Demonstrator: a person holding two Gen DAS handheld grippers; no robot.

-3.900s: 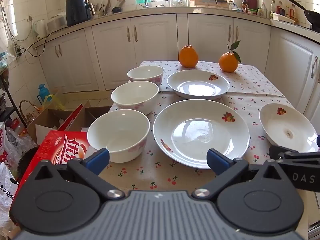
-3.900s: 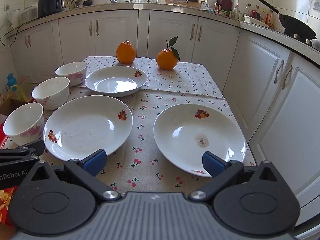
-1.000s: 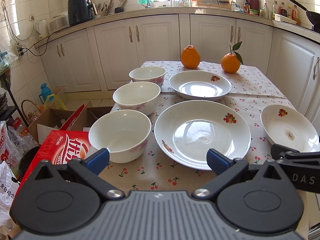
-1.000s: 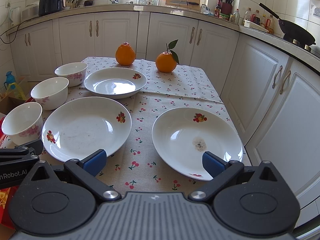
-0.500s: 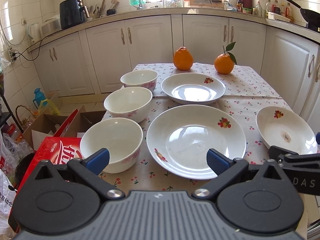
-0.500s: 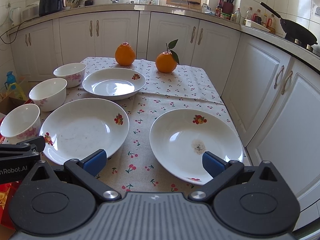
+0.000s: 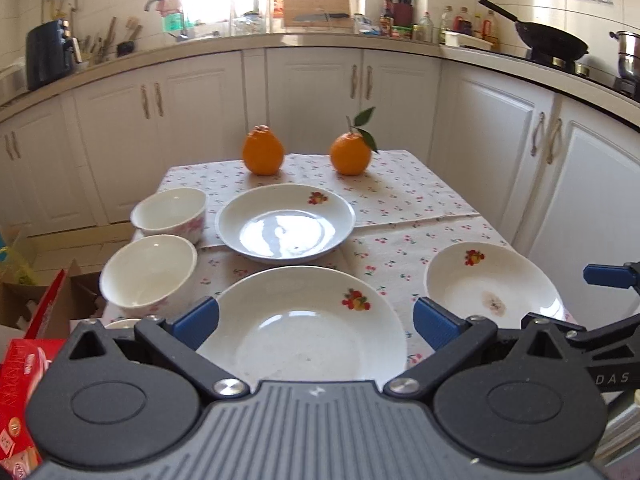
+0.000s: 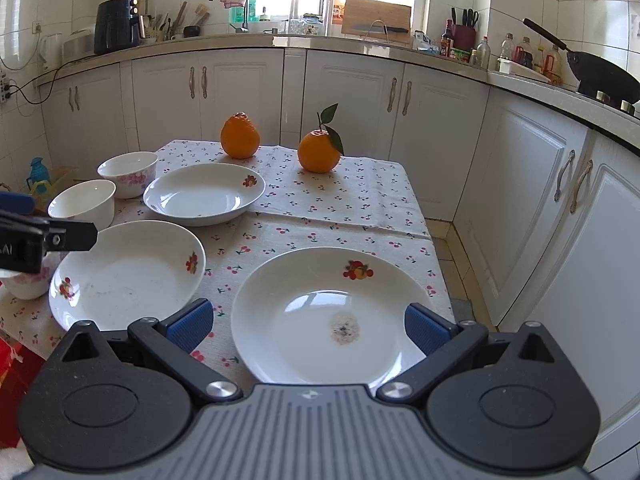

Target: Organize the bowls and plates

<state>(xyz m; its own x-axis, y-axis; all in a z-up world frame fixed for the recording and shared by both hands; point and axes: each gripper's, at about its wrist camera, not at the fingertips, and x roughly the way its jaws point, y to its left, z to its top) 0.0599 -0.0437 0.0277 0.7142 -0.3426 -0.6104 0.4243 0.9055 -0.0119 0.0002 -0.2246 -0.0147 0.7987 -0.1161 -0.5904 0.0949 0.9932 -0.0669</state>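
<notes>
Left wrist view: the left gripper is spread wide and holds nothing, its two blue fingertips flanking the near rim of the large plate, which lies flat on the cherry-print tablecloth straight ahead of the fingers. Beyond it sits a second plate; to the left two bowls stand in a row, with the rim of a third barely showing at the gripper's edge. Off to the right lies the stained plate, nearer the other gripper. Right wrist view: the right gripper is likewise spread and empty, its fingertips framing the near rim of the stained plate, directly in front. The large plate lies just left of it, apart, with the left gripper's black tip above its left edge. Each plate appears nearest its own gripper, so a forward reach to the rim seems the next need. Two oranges sit at the far end.
</notes>
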